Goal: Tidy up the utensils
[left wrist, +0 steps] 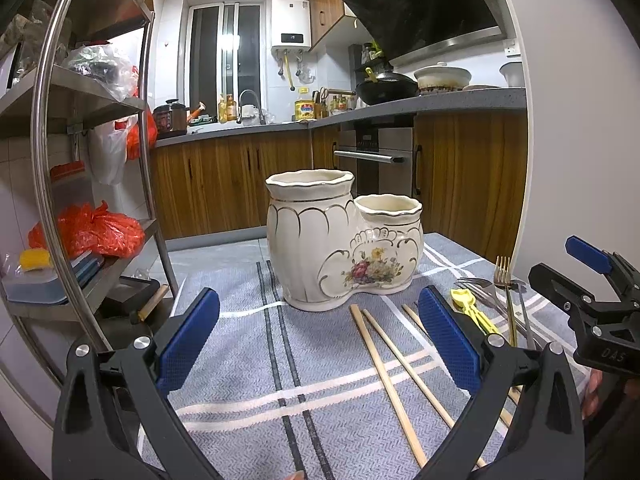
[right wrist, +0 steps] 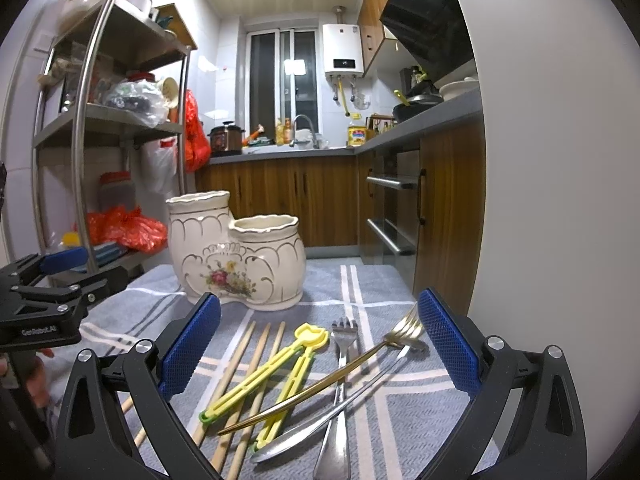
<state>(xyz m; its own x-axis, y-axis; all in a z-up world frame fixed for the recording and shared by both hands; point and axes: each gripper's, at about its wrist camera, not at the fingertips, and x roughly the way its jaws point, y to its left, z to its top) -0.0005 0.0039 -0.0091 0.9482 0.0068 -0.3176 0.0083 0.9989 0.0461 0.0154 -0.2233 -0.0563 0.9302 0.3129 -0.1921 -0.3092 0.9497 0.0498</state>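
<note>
utensils (right wrist: 304, 384) between parted right tongs (right wrist: 319, 344)

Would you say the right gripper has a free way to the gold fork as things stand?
Probably yes. The right gripper is open, and the gold fork lies on top of the pile between its fingers, across a steel fork and spoon, with nothing over it.

One two-pot ceramic holder (right wrist: 240, 256), three wooden chopsticks (right wrist: 236, 364), two yellow tongs (right wrist: 276, 368), two forks (right wrist: 340, 364), one spoon (right wrist: 344, 400)
</note>
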